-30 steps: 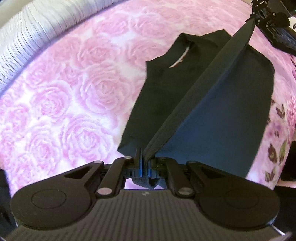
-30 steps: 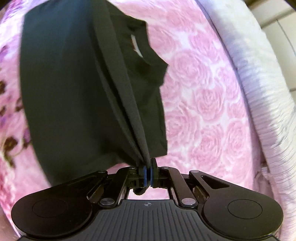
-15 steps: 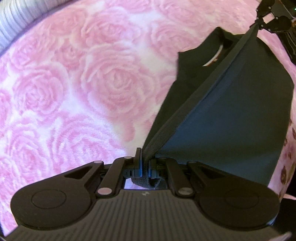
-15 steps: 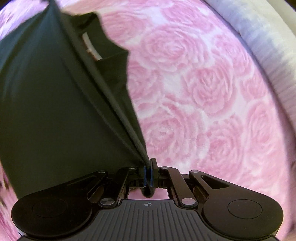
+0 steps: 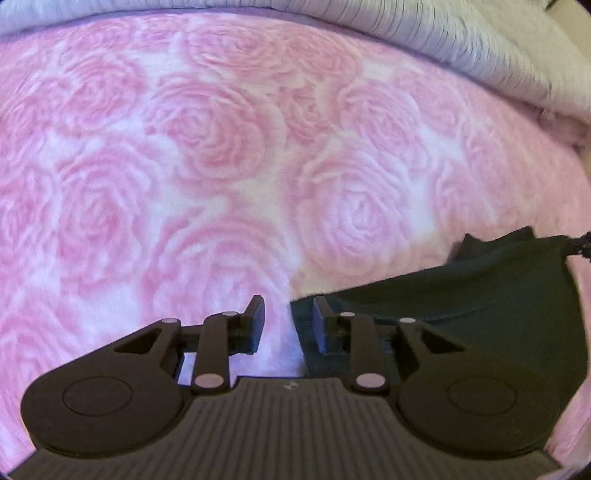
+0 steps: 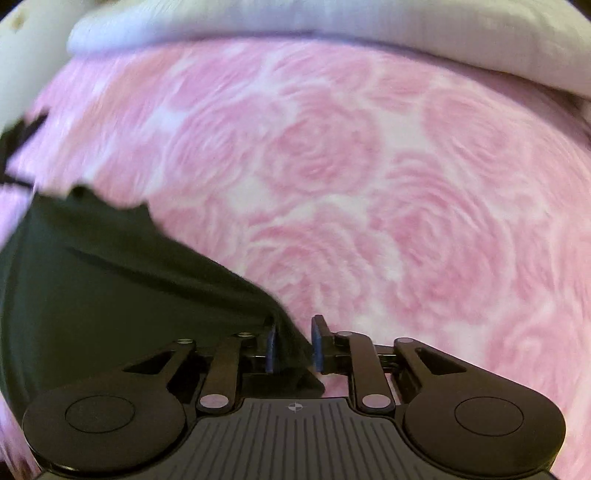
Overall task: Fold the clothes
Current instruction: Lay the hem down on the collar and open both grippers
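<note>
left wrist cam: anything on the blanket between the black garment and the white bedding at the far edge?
Nothing. In the left wrist view, only bare pink rose blanket lies between the black garment and the white bedding. The right wrist view shows the same.

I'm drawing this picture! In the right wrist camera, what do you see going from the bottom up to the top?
Right gripper, its jaws opening with cloth between them → black garment → pink rose blanket → white ribbed bedding along the top.
</note>
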`<state>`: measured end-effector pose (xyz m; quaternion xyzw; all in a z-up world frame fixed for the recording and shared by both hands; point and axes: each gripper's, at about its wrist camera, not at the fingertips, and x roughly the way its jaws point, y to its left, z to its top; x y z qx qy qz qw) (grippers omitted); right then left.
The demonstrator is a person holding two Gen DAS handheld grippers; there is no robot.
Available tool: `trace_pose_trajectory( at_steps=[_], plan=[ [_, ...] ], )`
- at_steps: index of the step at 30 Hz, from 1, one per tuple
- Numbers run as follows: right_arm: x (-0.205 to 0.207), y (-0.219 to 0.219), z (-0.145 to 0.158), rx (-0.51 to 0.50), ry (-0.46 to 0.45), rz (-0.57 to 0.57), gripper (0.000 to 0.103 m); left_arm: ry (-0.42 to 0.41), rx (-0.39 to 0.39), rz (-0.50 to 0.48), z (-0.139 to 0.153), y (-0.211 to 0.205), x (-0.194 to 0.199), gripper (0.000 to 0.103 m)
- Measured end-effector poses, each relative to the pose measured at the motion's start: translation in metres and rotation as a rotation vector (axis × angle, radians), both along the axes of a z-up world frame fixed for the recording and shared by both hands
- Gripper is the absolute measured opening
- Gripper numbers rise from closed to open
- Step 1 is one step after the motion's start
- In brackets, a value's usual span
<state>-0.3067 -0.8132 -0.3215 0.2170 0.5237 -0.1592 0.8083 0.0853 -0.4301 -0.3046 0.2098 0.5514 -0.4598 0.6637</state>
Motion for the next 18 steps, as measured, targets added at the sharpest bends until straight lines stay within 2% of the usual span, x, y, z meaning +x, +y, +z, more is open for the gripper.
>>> trace_pose_trajectory(
  at_steps=[4,7,11,14,18],
  plan=[
    [-0.023,-0.014,0.007,0.047,-0.083,-0.216,0.028,0.022,-0.005,-0.038,-0.002,0.009,-0.010,0.024],
    [-0.029,-0.014,0.006,0.075,-0.093,-0.272,0.030,0.027,0.004,-0.044,-0.009,0.009,-0.014,0.028],
    [-0.024,0.000,0.002,0.091,-0.082,-0.217,0.033,0.043,0.004,-0.025,-0.021,0.004,-0.014,0.029],
    [-0.023,0.008,-0.004,0.113,-0.100,-0.220,0.035,0.049,0.003,-0.008,-0.028,0.000,-0.013,0.029],
    [-0.013,0.008,-0.015,0.098,-0.069,-0.220,0.035,0.034,-0.007,0.029,-0.029,-0.002,-0.010,0.017]
  ],
)
